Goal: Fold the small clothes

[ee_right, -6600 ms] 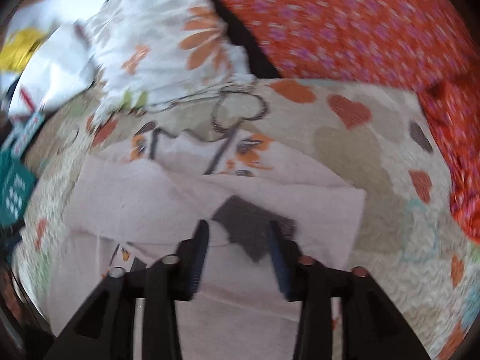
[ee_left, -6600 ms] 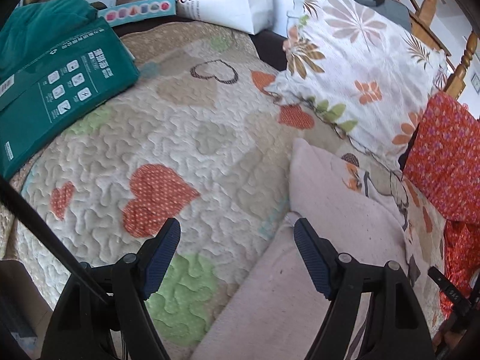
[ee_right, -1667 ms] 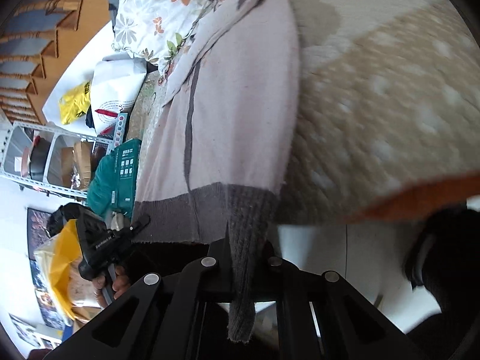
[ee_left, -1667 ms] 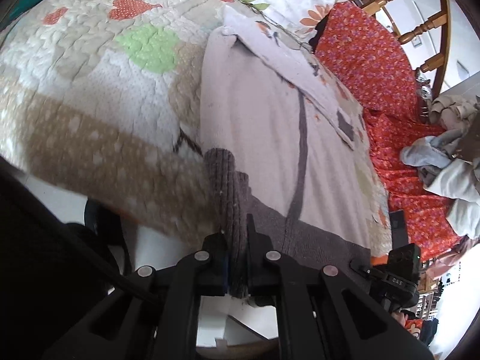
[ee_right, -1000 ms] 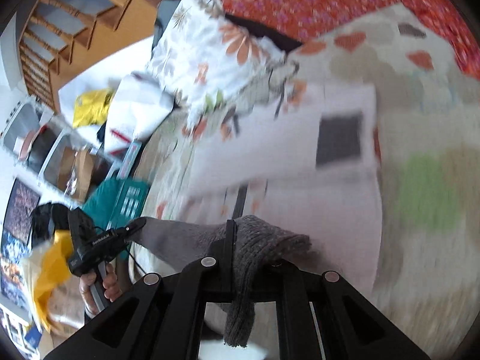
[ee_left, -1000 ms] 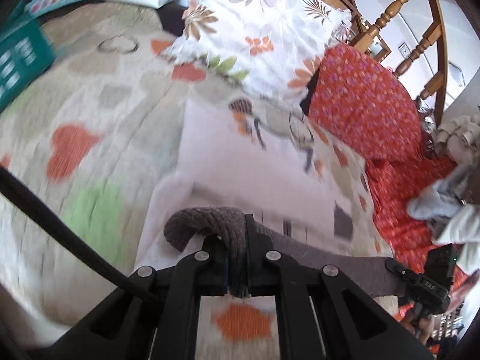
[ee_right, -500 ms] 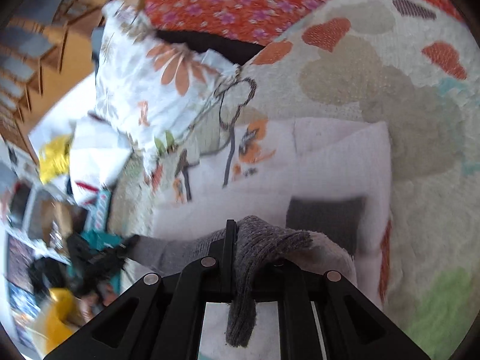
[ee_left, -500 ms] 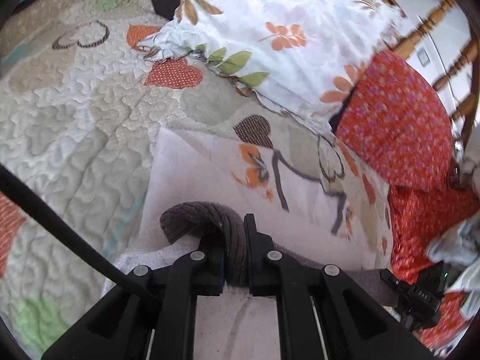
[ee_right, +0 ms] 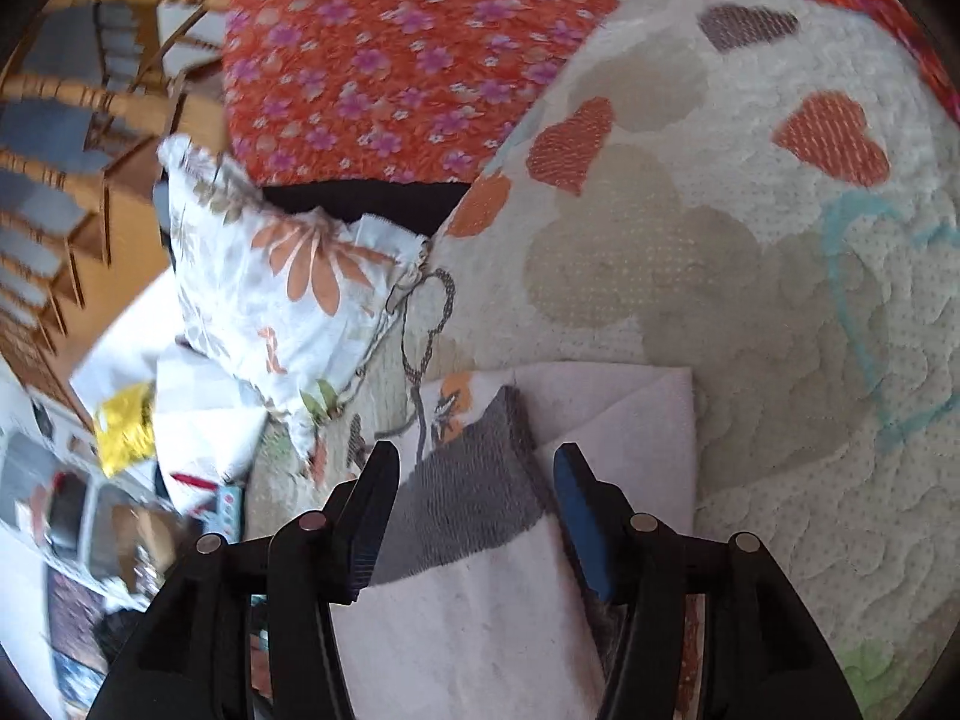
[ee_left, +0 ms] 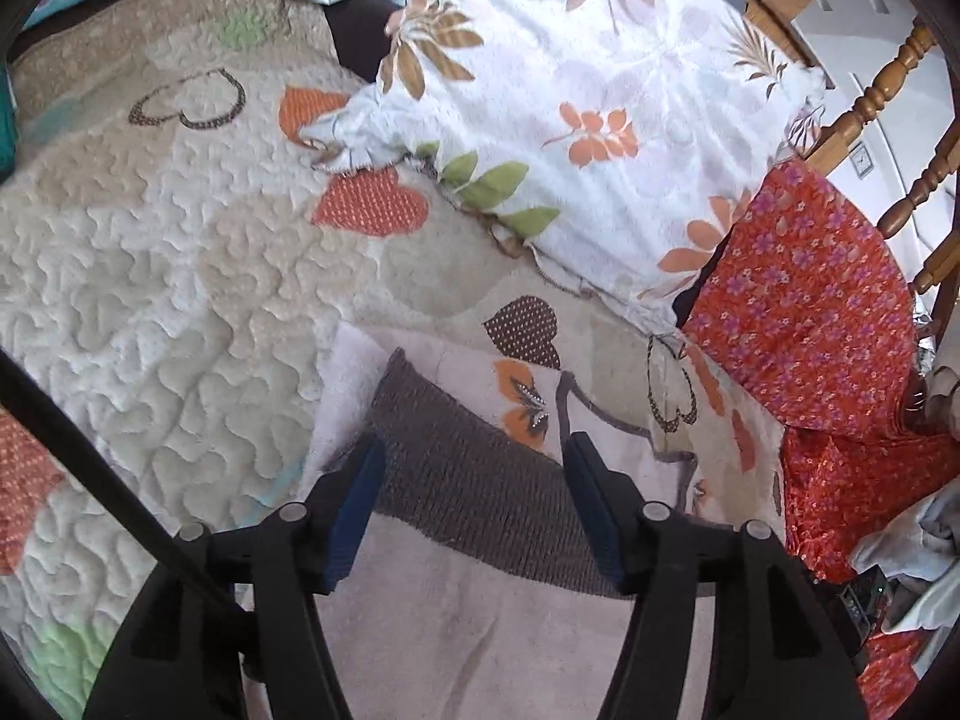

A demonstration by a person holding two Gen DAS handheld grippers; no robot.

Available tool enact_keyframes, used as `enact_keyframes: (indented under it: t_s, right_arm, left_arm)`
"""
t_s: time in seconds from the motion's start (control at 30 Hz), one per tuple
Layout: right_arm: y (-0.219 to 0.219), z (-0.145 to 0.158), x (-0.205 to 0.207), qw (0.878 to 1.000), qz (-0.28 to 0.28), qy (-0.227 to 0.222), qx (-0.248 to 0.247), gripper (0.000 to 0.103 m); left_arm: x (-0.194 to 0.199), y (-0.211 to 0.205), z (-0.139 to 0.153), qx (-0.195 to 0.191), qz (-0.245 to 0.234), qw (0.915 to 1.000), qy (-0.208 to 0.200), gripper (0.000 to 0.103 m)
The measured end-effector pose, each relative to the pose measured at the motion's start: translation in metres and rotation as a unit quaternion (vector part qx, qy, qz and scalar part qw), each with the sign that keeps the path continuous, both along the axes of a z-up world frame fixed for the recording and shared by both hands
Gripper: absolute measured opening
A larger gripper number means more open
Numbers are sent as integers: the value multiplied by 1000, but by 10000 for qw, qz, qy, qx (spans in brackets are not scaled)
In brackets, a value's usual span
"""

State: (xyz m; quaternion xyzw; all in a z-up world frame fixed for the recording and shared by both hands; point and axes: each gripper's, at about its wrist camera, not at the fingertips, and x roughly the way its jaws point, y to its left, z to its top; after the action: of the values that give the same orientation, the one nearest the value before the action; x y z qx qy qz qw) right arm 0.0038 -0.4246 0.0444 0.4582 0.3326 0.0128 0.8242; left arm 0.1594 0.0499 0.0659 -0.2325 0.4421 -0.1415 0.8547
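The floral pillow (ee_left: pixel 600 120) and an orange-red flowered cushion (ee_left: pixel 828 324) sat right behind the sweater (ee_left: pixel 456 612), crowding the far edge of the quilted heart bedspread (ee_left: pixel 150 276). The sweater was soft pale pink knit, folded over on the bedspread, with its ribbed grey-brown hem band (ee_left: pixel 480 480) running slantwise across the top. Left gripper (ee_left: pixel 474 498) and right gripper (ee_right: pixel 474 504) both hung spread wide over that band, pinching nothing.

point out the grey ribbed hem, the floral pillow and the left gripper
grey ribbed hem (ee_left: pixel 480 480): left wrist view, middle of the knit band, between the open fingers.
floral pillow (ee_left: pixel 588 120): left wrist view, centre of its white face, by an orange flower.
left gripper (ee_left: pixel 474 498): left wrist view, midway between the fingertips.
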Motion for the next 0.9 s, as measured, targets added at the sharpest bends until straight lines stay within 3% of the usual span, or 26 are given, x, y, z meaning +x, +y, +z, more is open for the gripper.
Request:
enact_keyframes:
  t_s: [0.13,0.27,0.3,0.33,0.37,0.4,0.43,0.57,0.8,0.9]
  right_arm:
    - [27,6,9,9964,372,149,-752,59]
    - [59,-4,20,9812,733,578,-1688,58]
    - [66,-8,23,9751,766,717,-1953,53]
    - [72,-14,25,9684,806,858,-2198,35]
    - [74,-17,26,9659,823,940,-2268,25]
    - [74,-19,25,9653,796,1017,-2270,9]
    - [71,-19,22,9686,787,982,-2146,5]
    - [54,-7,5,9759,568,895,-1907,3]
    - [18,-12,-33,9707,-37,1449,-1914,3]
    - [11,-6,-45,9845,73,1018,-1426,4]
  left_arm:
    - [-11,12,0,132,156,9998,29,65]
    - [-19,22,-4,212,124,9995,174,65]
    - [-21,24,-5,261,103,9994,180,65]
    - [-23,26,-5,309,97,9993,165,65]
    - [-24,28,-5,380,102,9991,148,65]
    - [-26,29,-4,463,114,9988,139,65]
    - [-27,30,-4,522,122,9985,135,65]
    - [-32,32,-6,561,71,9982,183,65]
    - [-38,31,-10,705,-58,9970,317,65]
    - [-39,31,-15,715,-68,9965,424,65]
